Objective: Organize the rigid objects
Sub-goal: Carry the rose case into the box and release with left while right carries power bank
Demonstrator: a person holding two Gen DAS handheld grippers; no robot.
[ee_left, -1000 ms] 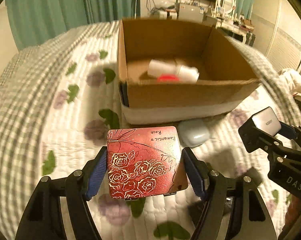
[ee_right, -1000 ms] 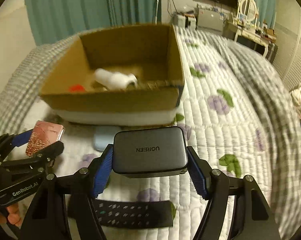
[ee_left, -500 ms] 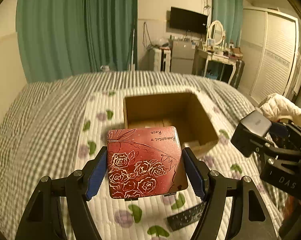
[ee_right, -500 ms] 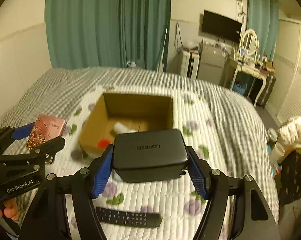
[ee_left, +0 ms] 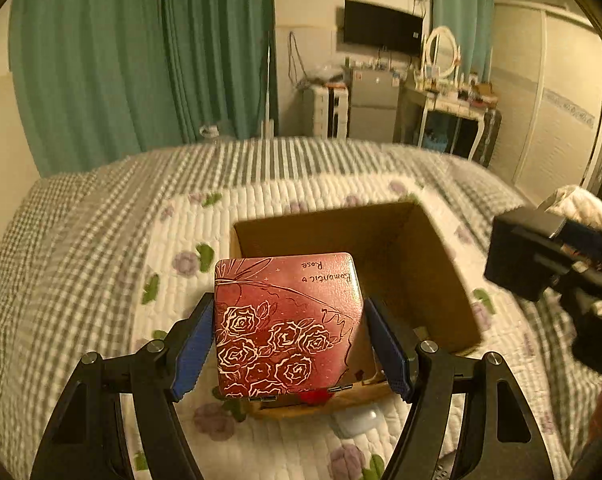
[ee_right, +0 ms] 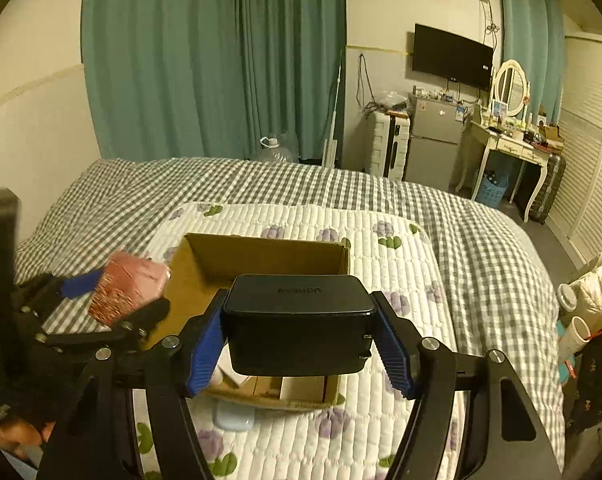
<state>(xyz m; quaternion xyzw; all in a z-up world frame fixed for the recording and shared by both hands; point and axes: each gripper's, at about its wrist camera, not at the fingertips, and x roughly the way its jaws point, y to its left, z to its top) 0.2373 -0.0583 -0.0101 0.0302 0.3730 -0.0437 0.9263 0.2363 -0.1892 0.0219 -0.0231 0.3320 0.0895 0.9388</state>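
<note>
Your left gripper point(ee_left: 289, 344) has its blue pads point(ee_left: 192, 350) pressed against both sides of the red tin point(ee_left: 287, 322), fingers spread just as wide as the tin, which hangs in the air over the near left corner of the box point(ee_left: 429, 280). Your right gripper point(ee_right: 299, 338) clamps the black charger point(ee_right: 299, 330) the same way, pads flush on its two ends, above the box's near edge. The box sits on the quilt point(ee_right: 385, 424) in the middle of the bed, and a pale case point(ee_right: 233, 416) lies on the quilt against the box's near wall. Compared with half a second ago, both grippers have come closer to the box, the tin now overlapping its opening, and the black remote has nearly slipped out of view.
</note>
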